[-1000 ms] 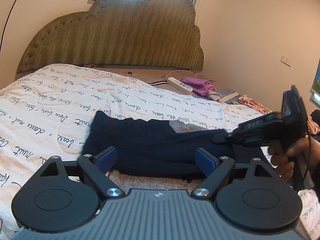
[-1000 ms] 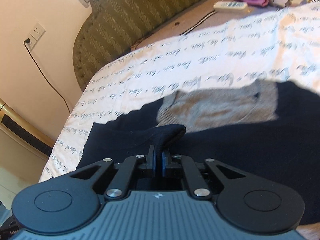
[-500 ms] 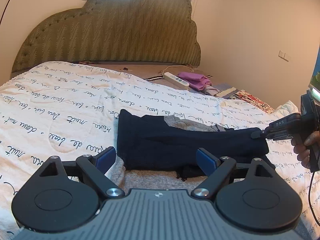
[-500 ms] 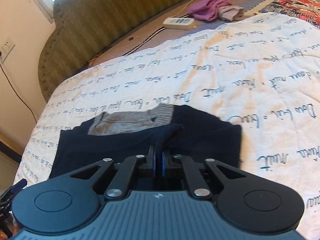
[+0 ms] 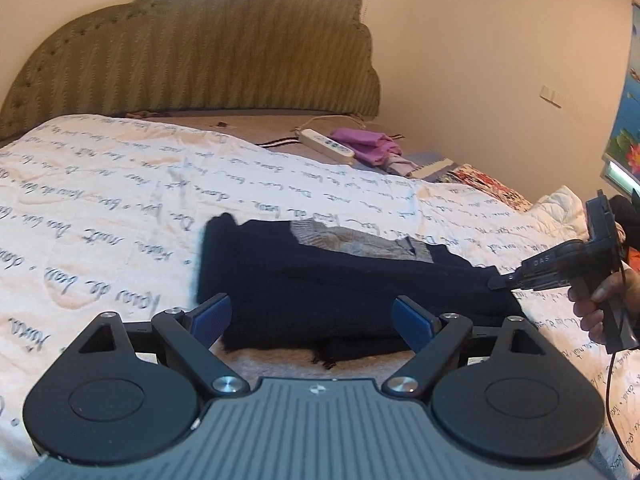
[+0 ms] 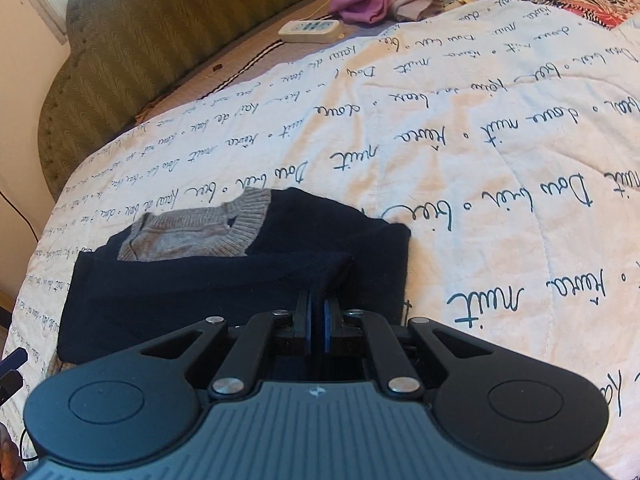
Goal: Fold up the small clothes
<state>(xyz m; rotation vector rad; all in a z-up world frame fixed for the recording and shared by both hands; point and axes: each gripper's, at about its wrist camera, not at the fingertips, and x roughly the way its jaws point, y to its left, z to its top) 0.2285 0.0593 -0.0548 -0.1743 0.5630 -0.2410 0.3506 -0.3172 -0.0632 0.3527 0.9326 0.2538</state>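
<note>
On the white script-printed quilt (image 5: 100,208), the left gripper (image 5: 312,318) is shown with its blue pads spread wide, nothing clamped between them, at the near edge of the dark navy sweater (image 5: 320,280), which is laid folded with a grey knit panel (image 5: 352,238) exposed. At the sweater's right end, the right gripper (image 6: 317,320) is seen closed tight on a raised fold of navy fabric. A white remote (image 5: 326,148) and purple cloth (image 5: 364,146) are visible beyond, near the headboard (image 5: 200,52).

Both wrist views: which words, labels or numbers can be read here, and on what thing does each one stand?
"DAS": on the side of the right gripper, left wrist view.
"nuit": cursive print on the white quilt, right wrist view, upside down and repeated; the other script words are not surely readable.
White remote control: button marks too small to read.
No other text shows.
</note>
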